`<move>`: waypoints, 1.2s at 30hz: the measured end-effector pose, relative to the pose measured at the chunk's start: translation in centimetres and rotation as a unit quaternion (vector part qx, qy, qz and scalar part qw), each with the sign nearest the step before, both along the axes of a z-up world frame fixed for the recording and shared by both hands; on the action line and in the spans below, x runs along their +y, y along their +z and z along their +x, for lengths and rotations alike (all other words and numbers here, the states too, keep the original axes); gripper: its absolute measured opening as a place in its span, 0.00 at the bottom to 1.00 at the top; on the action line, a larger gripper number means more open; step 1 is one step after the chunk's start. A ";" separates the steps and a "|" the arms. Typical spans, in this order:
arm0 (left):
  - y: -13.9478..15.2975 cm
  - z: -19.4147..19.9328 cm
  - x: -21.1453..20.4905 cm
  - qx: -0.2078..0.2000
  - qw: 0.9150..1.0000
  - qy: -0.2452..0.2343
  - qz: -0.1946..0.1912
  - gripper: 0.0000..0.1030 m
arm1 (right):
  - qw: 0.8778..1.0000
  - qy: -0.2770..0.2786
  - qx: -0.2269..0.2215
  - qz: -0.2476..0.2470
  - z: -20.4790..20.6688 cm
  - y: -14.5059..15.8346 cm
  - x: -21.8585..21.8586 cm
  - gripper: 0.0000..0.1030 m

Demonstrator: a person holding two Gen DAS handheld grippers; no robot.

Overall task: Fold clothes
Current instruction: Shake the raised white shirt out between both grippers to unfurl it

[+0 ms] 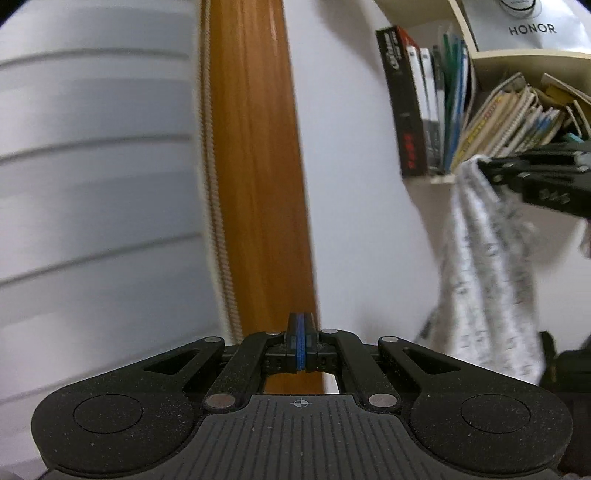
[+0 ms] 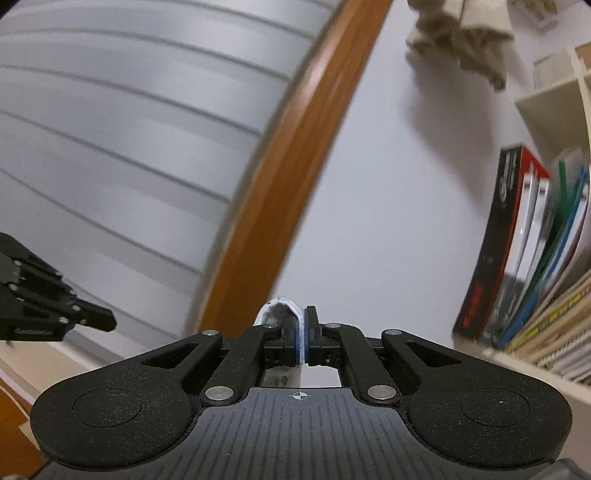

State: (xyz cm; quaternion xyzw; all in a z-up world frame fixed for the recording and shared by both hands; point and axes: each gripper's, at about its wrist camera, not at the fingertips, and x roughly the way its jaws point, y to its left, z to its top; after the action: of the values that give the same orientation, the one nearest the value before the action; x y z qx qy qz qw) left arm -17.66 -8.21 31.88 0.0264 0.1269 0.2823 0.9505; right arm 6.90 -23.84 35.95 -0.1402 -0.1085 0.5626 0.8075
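Observation:
A white garment with a fine grey print [image 1: 484,266] hangs down in the air at the right of the left wrist view. Its top edge is pinched in my right gripper [image 1: 484,164], which reaches in from the right. The right wrist view shows that gripper [image 2: 303,317] shut on a thin fold of the white garment [image 2: 277,308] that bulges up between the pads. My left gripper [image 1: 301,325] is shut, its blue pads pressed together with nothing between them. The left gripper [image 2: 109,319] also shows at the left edge of the right wrist view, apart from the cloth.
Ahead is a white wall with an orange-brown wooden post [image 1: 255,166] and grey window blinds [image 1: 92,166] to its left. A cream bookshelf [image 1: 491,55] with upright books [image 1: 410,103] stands on the right, a white HONOR bag [image 1: 532,26] on top. Beige cloth [image 2: 461,33] hangs high on the wall.

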 end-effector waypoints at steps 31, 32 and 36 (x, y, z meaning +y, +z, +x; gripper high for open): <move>-12.5 11.8 -18.8 0.044 0.999 -0.027 0.005 0.19 | 0.997 -0.065 0.028 0.012 -0.3 0.6 -2.0 0.03; -12.7 11.8 -18.7 0.046 0.998 -0.030 0.008 0.09 | 0.997 -0.066 0.028 0.011 -0.2 0.5 -2.0 0.03; -12.6 9.9 -17.3 0.038 0.998 -0.042 0.004 0.04 | 0.997 -0.070 0.028 0.012 0.6 0.4 -2.6 0.03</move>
State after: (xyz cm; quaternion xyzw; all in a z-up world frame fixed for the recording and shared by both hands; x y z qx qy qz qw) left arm -7.77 -25.49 19.27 0.0463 0.1609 0.2410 0.9560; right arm 7.46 -26.40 36.35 -0.1220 -0.0824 0.5070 0.8493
